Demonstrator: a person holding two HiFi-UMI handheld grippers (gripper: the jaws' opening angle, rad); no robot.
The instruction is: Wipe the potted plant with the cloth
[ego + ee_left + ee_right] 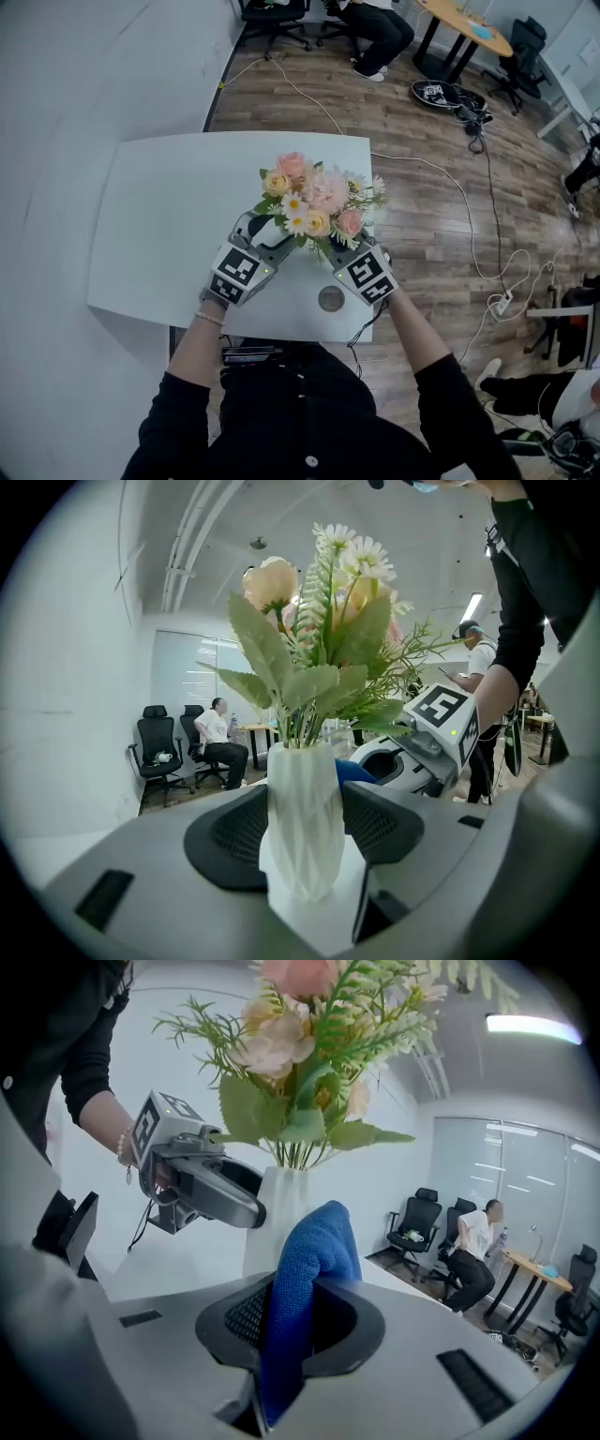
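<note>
Looking down from the head view, the potted plant (pixel 314 202) sits toward the near right part of the white worktop (pixel 169 216). All you really get from up there is the flowers (pixel 302 176): peach and pink blooms, a few white daisies and some green leaves. The bunch completely covers the vase, so from above you can't see the pot at all, and the tips of both grippers are tucked under the leaves too.

The left gripper view sorts that out. The left gripper (pixel 302 829) is clamped around the ribbed white vase (pixel 300 789), with a dark pad pressed against each side. The vase stands upright on the worktop.

The right gripper (pixel 300 1321) is pinched tight on a blue cloth (pixel 309 1260), which sticks up out of the jaws in a folded hump. It's right in front of the vase, on the opposite side from the left gripper. I can't tell whether the cloth is actually touching the vase or is just very close. From the left gripper view only a sliver of blue peeks out behind the vase.

The tops of the flowers are cut off in the right gripper view. There's also a small grey round thing (pixel 331 299) on the worktop between the two hands, and I can't make out what it is.
</note>
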